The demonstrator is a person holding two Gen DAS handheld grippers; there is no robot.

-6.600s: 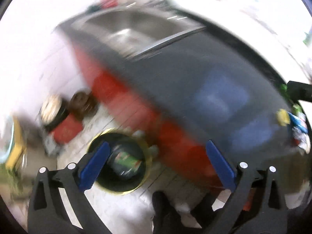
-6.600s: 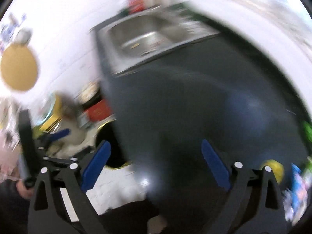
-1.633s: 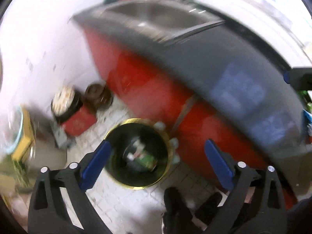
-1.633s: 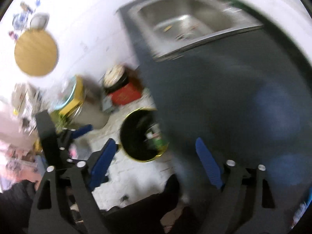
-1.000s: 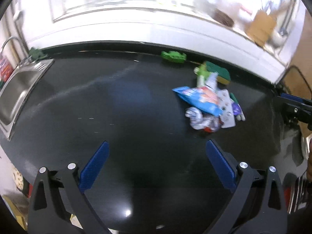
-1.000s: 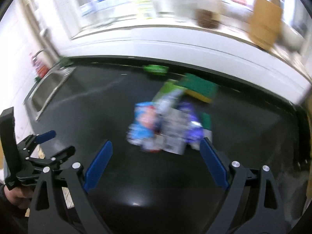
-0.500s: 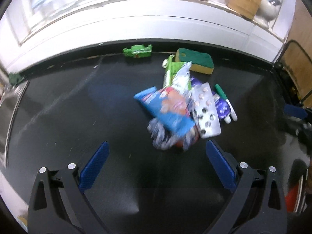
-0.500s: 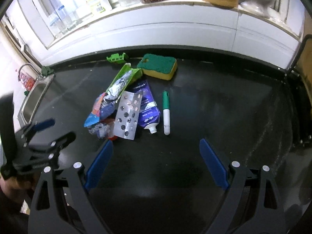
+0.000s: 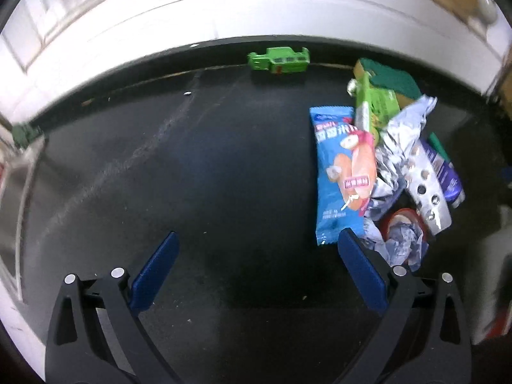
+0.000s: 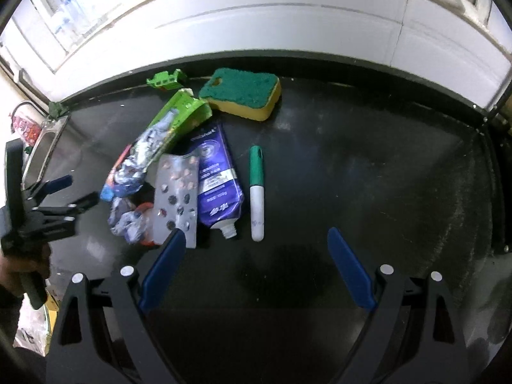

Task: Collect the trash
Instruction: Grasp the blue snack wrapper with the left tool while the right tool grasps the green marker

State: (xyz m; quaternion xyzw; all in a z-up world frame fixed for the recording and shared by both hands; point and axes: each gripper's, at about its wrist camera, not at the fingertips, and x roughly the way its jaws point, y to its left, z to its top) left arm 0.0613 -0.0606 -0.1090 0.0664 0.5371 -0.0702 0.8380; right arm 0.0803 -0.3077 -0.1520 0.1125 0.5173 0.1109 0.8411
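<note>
Counter (image 9: 198,172) now closer than 0.5 s ago, trash pile (image 10: 179,172) shifted right in left view, blue wrapper (image 9: 344,176) beside left gripper (image 9: 256,268) right finger, left and right gripper (image 10: 256,265) spread wide, empty, marker (image 10: 257,192) apart from pile, sponge (image 10: 243,92) behind.

In the right wrist view the trash pile sits left of centre on the worktop (image 10: 368,166). The sponge (image 10: 243,92) lies at the pile's upper edge, the toy car (image 10: 164,79) up-left of it against the back wall. The wrapper (image 10: 169,128) runs down-left from the sponge. Below it the blister pack (image 10: 176,195) lies left of the tube (image 10: 216,182), touching it. The marker (image 10: 257,192) lies just right of the tube. The sink (image 10: 41,147) is at far left.
</note>
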